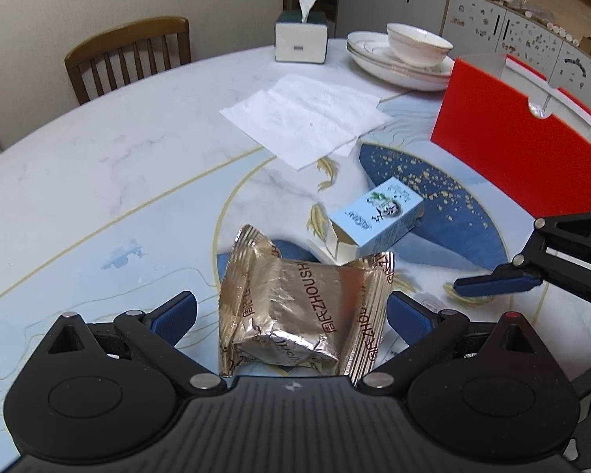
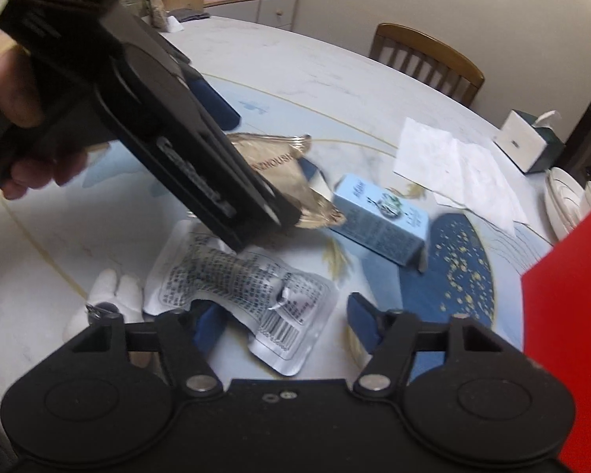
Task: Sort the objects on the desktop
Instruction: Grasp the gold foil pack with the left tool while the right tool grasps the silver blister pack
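The gold foil packet (image 1: 295,315) lay on the table (image 1: 98,181) directly between the left gripper's (image 1: 291,313) parted fingers, untouched, its long axis running away from the camera. The right gripper (image 2: 283,321), also unclenched, straddled a silver printed sachet (image 2: 248,295) lying slantwise
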Demonstrator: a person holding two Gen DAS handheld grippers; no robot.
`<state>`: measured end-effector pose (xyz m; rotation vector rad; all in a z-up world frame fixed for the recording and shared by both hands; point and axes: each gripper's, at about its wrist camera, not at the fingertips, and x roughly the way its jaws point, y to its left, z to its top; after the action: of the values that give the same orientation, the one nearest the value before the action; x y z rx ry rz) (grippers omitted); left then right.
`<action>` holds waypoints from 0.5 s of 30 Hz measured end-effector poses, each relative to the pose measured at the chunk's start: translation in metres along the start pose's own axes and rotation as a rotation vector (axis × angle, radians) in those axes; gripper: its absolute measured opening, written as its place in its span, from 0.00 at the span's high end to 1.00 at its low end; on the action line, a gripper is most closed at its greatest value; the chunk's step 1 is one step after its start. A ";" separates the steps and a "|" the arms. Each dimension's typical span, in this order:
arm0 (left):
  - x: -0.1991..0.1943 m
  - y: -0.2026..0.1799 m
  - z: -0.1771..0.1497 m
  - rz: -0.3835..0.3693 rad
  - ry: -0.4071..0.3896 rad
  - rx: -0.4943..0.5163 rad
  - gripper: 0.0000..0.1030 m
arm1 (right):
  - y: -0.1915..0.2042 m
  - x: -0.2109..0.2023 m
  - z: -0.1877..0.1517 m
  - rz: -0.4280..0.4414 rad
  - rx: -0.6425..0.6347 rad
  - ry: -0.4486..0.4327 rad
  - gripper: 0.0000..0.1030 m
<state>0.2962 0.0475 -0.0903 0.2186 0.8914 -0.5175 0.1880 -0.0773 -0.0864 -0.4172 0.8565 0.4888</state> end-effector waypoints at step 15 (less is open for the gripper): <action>0.006 0.002 -0.004 -0.058 0.011 -0.028 0.20 | 0.004 0.005 0.009 0.012 -0.049 0.004 0.78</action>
<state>0.2977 0.0490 -0.0971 0.1702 0.9170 -0.5577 0.1938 -0.0686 -0.0855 -0.4585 0.8522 0.5213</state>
